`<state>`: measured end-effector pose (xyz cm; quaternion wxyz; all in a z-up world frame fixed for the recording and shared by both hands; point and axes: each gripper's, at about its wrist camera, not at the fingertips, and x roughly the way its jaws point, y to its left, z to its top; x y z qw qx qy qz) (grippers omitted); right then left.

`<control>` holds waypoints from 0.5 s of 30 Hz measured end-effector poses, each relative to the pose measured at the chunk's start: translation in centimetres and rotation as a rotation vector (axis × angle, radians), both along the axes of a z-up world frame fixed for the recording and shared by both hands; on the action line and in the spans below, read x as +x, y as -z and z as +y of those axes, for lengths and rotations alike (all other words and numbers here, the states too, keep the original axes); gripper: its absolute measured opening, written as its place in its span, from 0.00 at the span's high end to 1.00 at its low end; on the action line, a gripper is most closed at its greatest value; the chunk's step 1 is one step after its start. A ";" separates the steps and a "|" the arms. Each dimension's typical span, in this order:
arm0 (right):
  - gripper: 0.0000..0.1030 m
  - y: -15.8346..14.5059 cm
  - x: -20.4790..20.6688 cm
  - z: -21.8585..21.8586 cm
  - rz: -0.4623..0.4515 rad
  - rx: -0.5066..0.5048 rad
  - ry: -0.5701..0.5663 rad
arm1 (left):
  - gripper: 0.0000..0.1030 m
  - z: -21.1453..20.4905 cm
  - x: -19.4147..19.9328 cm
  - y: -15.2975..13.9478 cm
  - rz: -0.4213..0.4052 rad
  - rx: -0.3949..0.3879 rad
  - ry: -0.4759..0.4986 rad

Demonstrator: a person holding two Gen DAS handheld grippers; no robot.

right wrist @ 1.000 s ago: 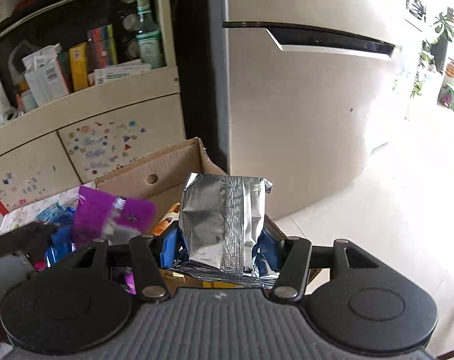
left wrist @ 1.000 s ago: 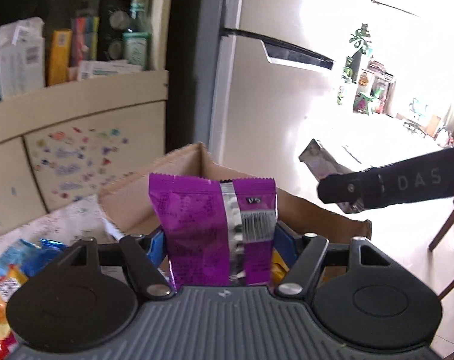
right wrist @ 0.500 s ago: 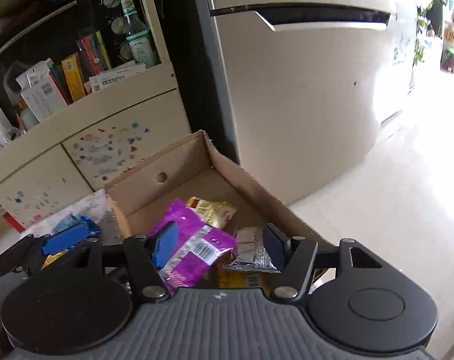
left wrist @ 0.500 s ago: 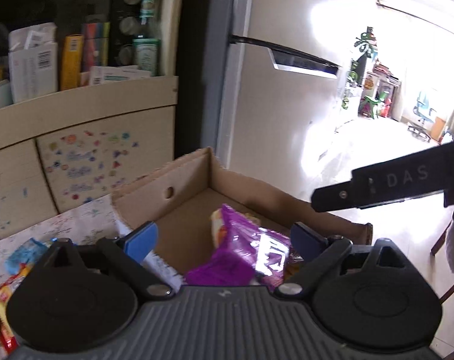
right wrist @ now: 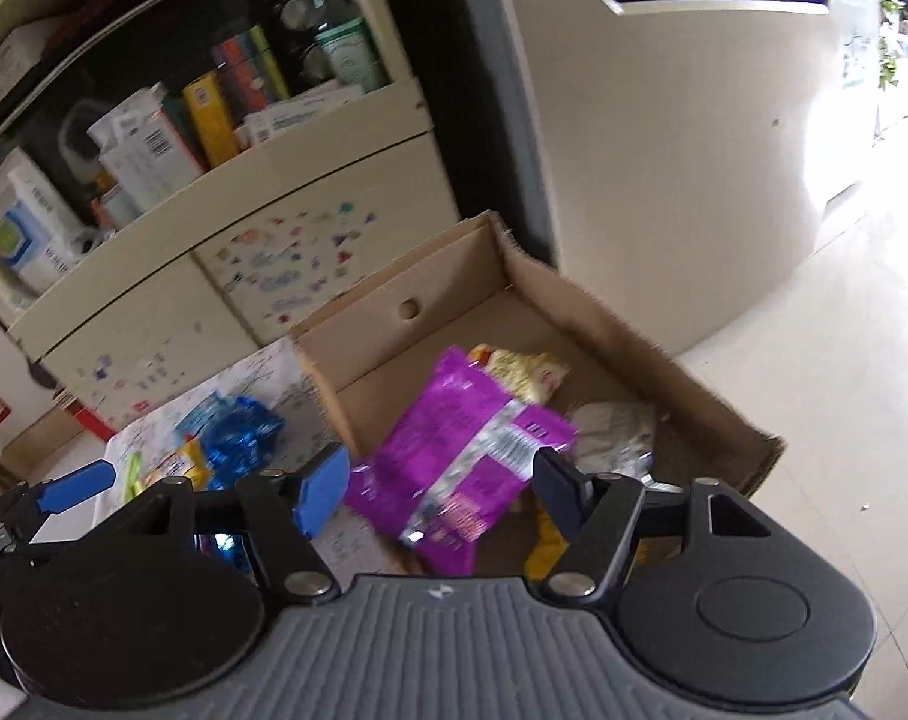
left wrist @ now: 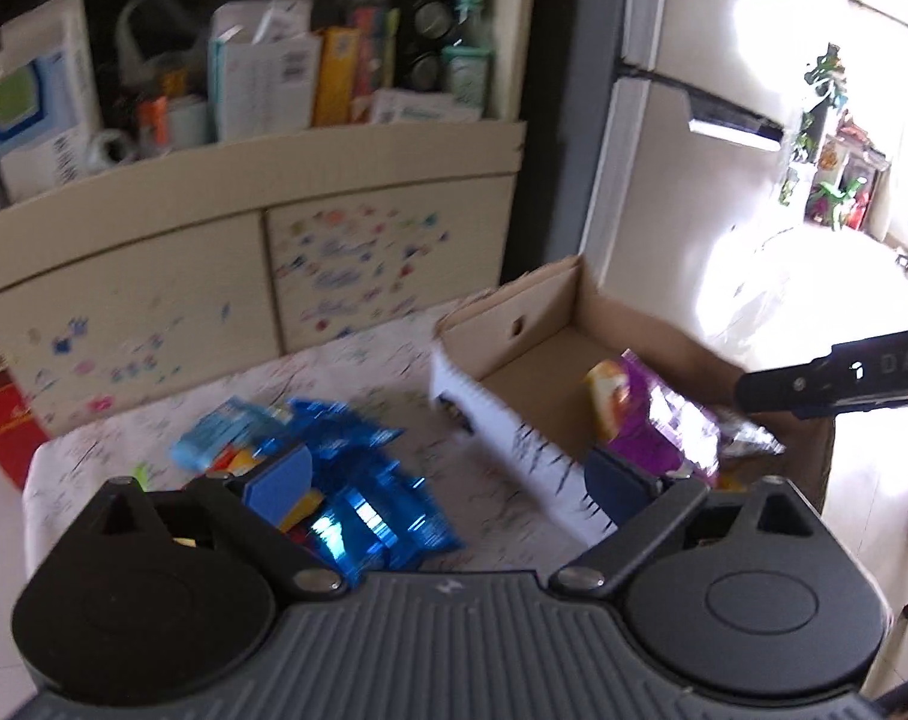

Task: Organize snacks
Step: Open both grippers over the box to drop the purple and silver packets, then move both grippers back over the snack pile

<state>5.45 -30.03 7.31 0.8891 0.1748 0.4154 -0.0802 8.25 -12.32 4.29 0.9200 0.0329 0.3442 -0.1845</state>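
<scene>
Two claws show here, both empty. Our left claw (left wrist: 448, 480) has its jaws spread wide and opening, with nothing pinched; it hangs over the desk (left wrist: 358, 372), above a heap of blue packets (left wrist: 364, 480), beside the box's near wall. Our right claw (right wrist: 436, 492) is part spread, its jaws opening too, and it grips nothing. It hangs over the cardboard box (right wrist: 604, 330), with the purple packet (right wrist: 466, 450) seen between its fingers but lying loose on the box floor, tilted across other snacks.

In the box, a yellow packet (right wrist: 526, 372) sits just behind the purple one, and a silver packet (right wrist: 616, 432) lies to its right, near the far wall. The left view shows the same purple packet (left wrist: 664, 420) inside the box (left wrist: 538, 324), with the right claw's black arm crossing above it. The box stands at the desk's edge, near the fridge (right wrist: 694, 150). A shelf (right wrist: 184, 120) of cartons stands behind the desk.
</scene>
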 end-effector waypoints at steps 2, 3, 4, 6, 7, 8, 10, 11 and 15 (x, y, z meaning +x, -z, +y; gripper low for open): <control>0.27 0.1 -0.2 0.8 0.003 0.014 -0.022 | 0.06 1.0 -0.1 0.2 0.023 0.025 -0.007; 0.26 0.2 -0.3 1.2 0.009 0.023 -0.029 | 0.06 1.6 -0.1 0.3 0.035 0.039 -0.010; 0.24 0.3 -0.4 1.5 0.018 0.032 -0.032 | 0.06 2.1 -0.1 0.4 0.046 0.053 -0.017; 0.24 0.6 -0.9 2.3 0.032 0.052 -0.045 | 0.05 3.4 0.0 0.6 0.057 0.079 -0.035; 0.24 0.7 -1.3 2.7 0.038 0.067 -0.048 | 0.05 3.9 0.0 0.8 0.062 0.089 -0.040; 0.24 1.0 -1.7 3.0 0.046 0.085 -0.047 | 0.05 4.4 0.2 0.9 0.071 0.095 -0.045; 0.24 1.6 -2.5 3.5 0.065 0.134 -0.038 | 0.05 5.6 0.8 1.2 0.108 0.069 -0.068; 0.24 2.0 -2.8 3.7 0.075 0.154 -0.032 | 0.05 6.2 1.1 1.4 0.129 0.046 -0.082; 0.24 3.6 -3.4 5.3 0.134 0.185 -0.020 | 0.05 7.1 2.1 2.8 0.186 0.052 -0.107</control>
